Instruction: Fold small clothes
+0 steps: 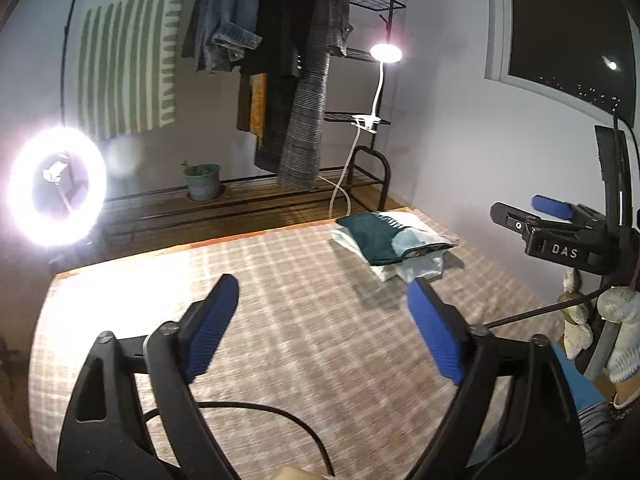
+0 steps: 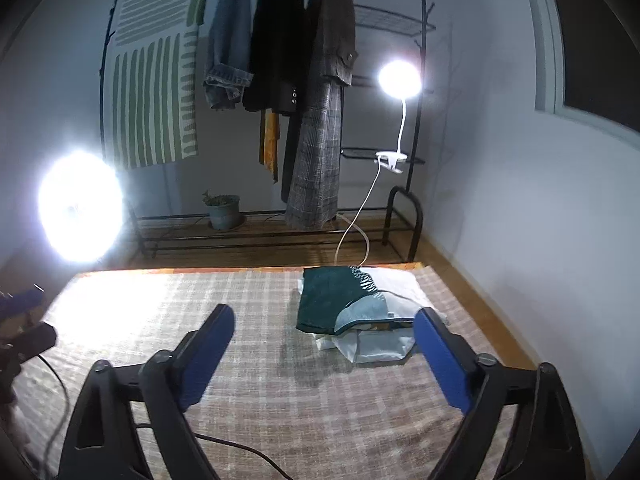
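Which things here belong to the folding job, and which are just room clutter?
Job:
- pile of small clothes, dark green piece on top, at the far right of the checked cloth
- left gripper and right gripper, both open, holding nothing

Clutter:
- hanging coats on the rack
- striped towel
- clip lamp
- ring light
- potted plant

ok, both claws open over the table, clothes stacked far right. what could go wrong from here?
1. The clothes pile is layered, a dark green garment over white ones; a pinch may lift several pieces together.
2. A black cable trails across the checked tablecloth near the right claw; it may snag.
3. The pile sits near the table's far right corner, so the left claw may have to reach across toward it.
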